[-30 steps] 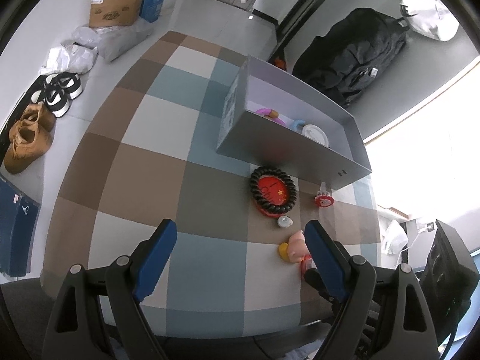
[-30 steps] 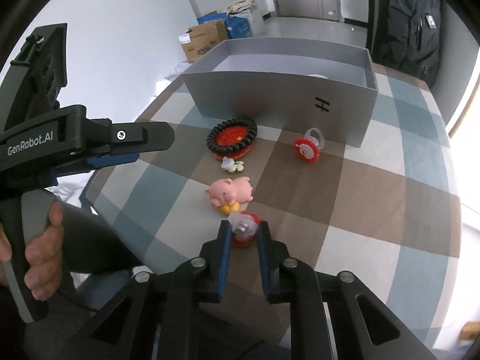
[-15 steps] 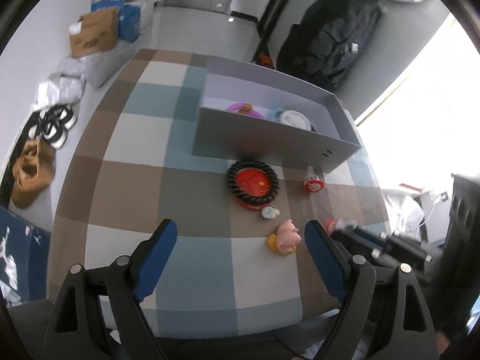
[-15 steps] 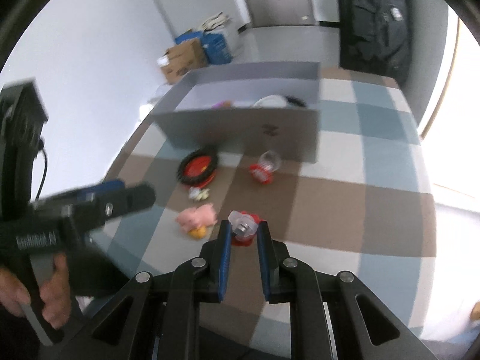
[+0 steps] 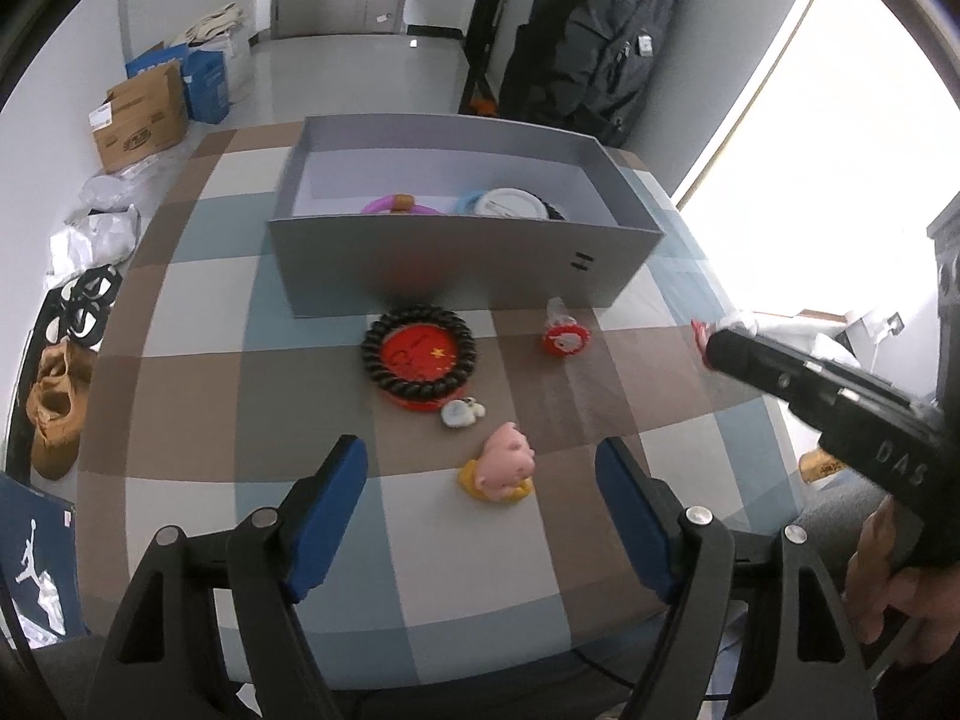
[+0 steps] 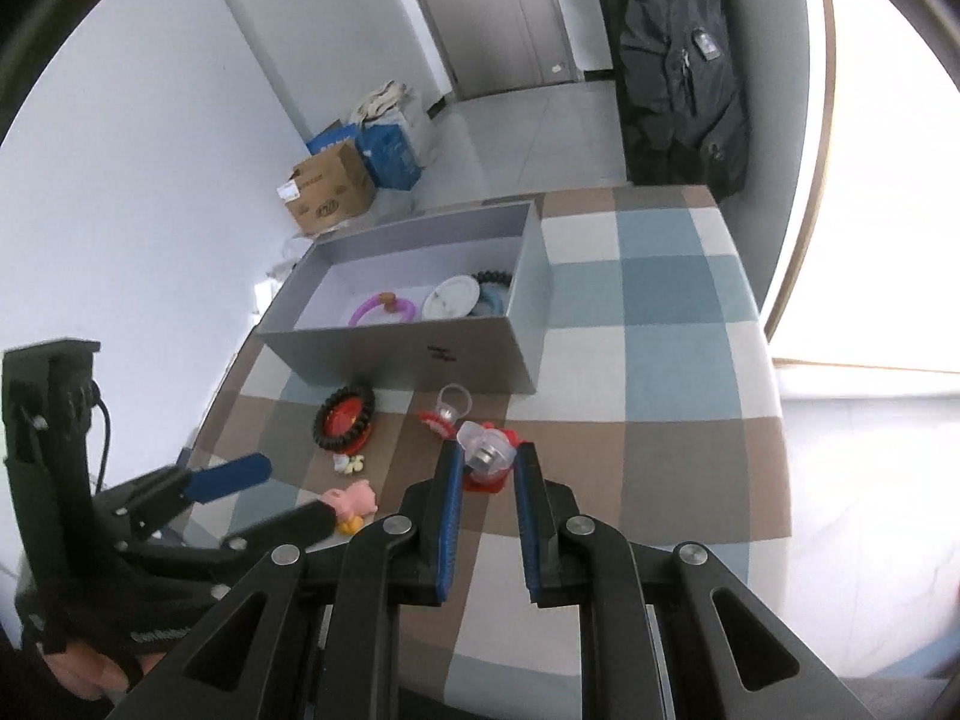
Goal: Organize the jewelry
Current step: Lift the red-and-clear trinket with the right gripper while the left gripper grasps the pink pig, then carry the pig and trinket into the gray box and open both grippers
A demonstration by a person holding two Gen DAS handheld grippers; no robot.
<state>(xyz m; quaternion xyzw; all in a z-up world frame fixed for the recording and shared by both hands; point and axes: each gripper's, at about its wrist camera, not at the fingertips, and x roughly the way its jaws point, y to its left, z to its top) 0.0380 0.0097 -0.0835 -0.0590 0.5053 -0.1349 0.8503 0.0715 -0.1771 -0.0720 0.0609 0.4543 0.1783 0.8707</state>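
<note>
Ring toy: red base, clear dome; pinched in R gripper.

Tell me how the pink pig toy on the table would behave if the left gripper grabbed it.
The pink pig looks rounded and glossy, so it may slip between the pads. It seems small and probably light. Lying on its yellow base, it might rock or skid on the checked cloth.

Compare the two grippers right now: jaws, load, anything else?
Left gripper: jaws wide apart and closing, nothing between its fingers, the pink pig on the cloth below them. Right gripper: jaws nearly shut, pads pressed on a red toy ring with a clear band. The left is empty over the table; the right carries its piece toward the grey box. Both have blue pads on black fingers and are hand-held.
</note>
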